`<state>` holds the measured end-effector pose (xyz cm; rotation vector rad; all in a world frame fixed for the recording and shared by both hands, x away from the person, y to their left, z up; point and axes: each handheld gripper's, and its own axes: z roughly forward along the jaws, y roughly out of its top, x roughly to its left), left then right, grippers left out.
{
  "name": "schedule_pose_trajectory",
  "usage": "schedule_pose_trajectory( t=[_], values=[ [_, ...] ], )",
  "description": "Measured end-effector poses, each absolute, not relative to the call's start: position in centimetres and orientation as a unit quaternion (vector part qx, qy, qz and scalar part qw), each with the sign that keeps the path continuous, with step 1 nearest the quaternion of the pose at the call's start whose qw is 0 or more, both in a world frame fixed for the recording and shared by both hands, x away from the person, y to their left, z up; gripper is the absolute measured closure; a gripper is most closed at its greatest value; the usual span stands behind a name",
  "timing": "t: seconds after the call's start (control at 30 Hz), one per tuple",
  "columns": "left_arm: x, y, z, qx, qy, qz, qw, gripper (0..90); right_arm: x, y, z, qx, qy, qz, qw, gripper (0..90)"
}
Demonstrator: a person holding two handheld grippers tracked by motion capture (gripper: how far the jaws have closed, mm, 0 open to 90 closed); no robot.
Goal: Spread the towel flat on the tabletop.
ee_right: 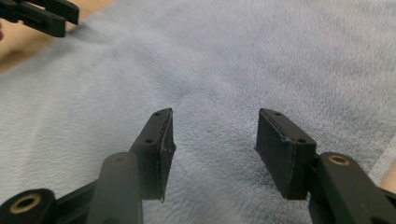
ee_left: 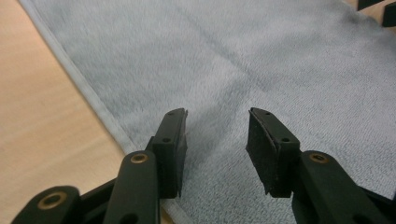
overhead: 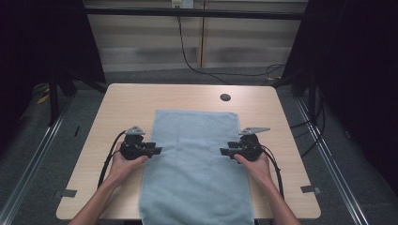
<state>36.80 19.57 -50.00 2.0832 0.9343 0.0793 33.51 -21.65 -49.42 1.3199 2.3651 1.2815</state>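
We see the blue towel (overhead: pixel 197 164) lying flat between the left gripper (overhead: pixel 157 150) and right gripper (overhead: pixel 224 151), both released, jaws over its side edges.

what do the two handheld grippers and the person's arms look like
Both the left gripper and the right gripper are black, each topped by a grey three-cornered plate, with a black cable looping back along the forearm. Close up, the jaws are flat black bars with brass-coloured pivot rivets, small screw holes and dark textured pads. The forearms are bare, with no sleeves or gloves.

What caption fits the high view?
Both tongs, left and right, open at opposite edges of a light-blue towel.
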Motion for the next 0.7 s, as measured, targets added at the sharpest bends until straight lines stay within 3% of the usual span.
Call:
schedule_pose_trajectory(
  t=[0.3, 0.6, 0.7],
  values=[
    [35.1, 20.0, -50.5, 0.840, 0.343, 0.025, 0.420, 55.8, 31.5, -21.4, -50.5, 0.428, 0.803, 0.410, 0.053, 46.1],
    [31.6, 20.3, -50.3, 0.850, 0.321, 0.030, 0.416, 56.2, 28.7, -21.3, -50.6, 0.420, 0.805, 0.412, 0.074, 45.6],
    [30.7, 20.6, -50.4, 0.850, 0.318, 0.025, 0.420, 56.1, 28.1, -21.3, -50.5, 0.420, 0.806, 0.415, 0.051, 45.5]
  ],
)
